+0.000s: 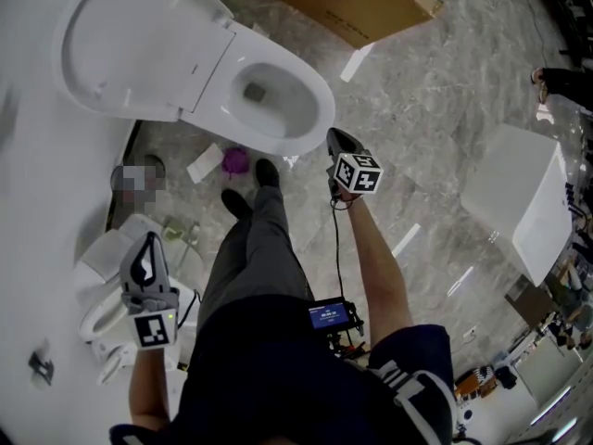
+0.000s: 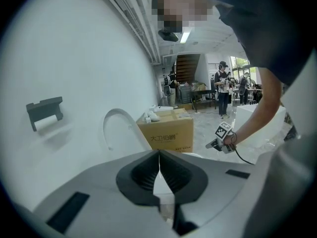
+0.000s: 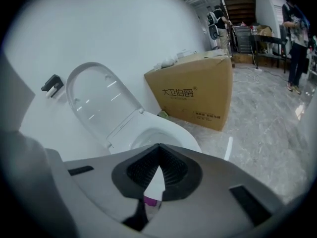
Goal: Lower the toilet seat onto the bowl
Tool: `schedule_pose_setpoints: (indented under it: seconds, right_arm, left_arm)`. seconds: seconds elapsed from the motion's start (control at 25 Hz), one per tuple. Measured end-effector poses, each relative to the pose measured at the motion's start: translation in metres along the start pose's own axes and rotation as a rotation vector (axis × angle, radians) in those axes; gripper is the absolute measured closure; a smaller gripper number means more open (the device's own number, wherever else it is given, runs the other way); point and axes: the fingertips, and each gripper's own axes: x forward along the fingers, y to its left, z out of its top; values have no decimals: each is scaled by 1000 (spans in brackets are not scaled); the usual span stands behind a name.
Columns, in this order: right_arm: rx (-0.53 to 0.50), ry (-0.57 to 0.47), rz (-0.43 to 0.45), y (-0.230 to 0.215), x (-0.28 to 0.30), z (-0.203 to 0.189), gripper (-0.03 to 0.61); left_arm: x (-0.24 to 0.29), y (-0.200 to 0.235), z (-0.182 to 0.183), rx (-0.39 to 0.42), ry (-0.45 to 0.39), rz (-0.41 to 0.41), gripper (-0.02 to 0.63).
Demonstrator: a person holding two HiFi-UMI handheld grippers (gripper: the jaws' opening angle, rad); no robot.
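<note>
right hand-held gripper (image 3: 159, 147) closed, empty | toilet seat (image 1: 315, 100) white, flat on bowl (image 1: 269, 82) | lid (image 1: 130, 44) upright

The toilet lid (image 1: 125, 49) stands raised against the white wall (image 1: 28, 248), and the bowl (image 1: 310, 109) below it lies open; the right gripper (image 1: 335, 139) hangs near the bowl's front rim, pointing toward it; the left gripper (image 1: 148, 247) is held well apart at the lower left, over another white fixture (image 1: 102, 258); a cardboard box (image 1: 352, 3) sits beyond the toilet on the marble floor (image 1: 435, 109); a small purple thing (image 1: 235, 160) lies beside the person's dark shoes (image 1: 267, 171).
</note>
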Motion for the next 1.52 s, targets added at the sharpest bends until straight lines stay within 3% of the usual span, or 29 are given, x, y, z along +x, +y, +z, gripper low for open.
schedule_pose_setpoints:
  seconds: [0.44, 0.96, 1.52]
  right_arm:
    - [-156, -131, 80, 68, -33, 58, 558]
    - [-389, -331, 206, 187, -109, 133, 558]
    - [-543, -447, 316, 286, -183, 175, 558]
  left_arm:
    - [-2, 8, 15, 4, -60, 15, 588]
    - [-12, 22, 42, 7, -162, 49, 588]
    - [-37, 42, 72, -12, -272, 96, 588]
